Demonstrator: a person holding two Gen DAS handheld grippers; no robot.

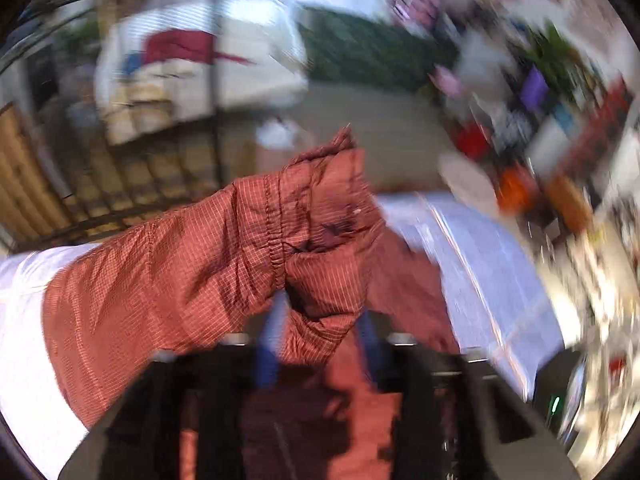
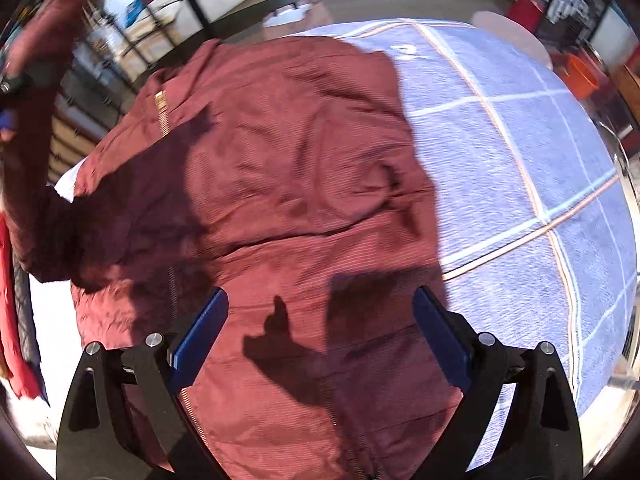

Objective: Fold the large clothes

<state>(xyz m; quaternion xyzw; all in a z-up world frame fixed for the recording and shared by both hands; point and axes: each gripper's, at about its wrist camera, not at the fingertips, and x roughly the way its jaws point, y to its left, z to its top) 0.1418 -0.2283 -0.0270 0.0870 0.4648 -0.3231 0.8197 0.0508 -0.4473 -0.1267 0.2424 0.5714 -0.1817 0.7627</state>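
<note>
A large dark red jacket [image 2: 288,184] with a gold zipper lies spread on a blue checked blanket [image 2: 520,152]. My left gripper [image 1: 318,316] is shut on the jacket's sleeve cuff [image 1: 320,216] and holds the sleeve lifted above the bed; the view is motion-blurred. The raised sleeve [image 2: 36,56] also shows at the left edge of the right wrist view. My right gripper [image 2: 320,320] is open and empty, hovering over the lower part of the jacket, its blue pads [image 2: 204,332] wide apart.
A white sheet [image 1: 24,320] lies under the jacket at the left. A metal rack [image 2: 132,40] and a white bed with red cloth [image 1: 192,52] stand beyond. Cluttered shelves and an orange bin [image 2: 580,72] line the right side.
</note>
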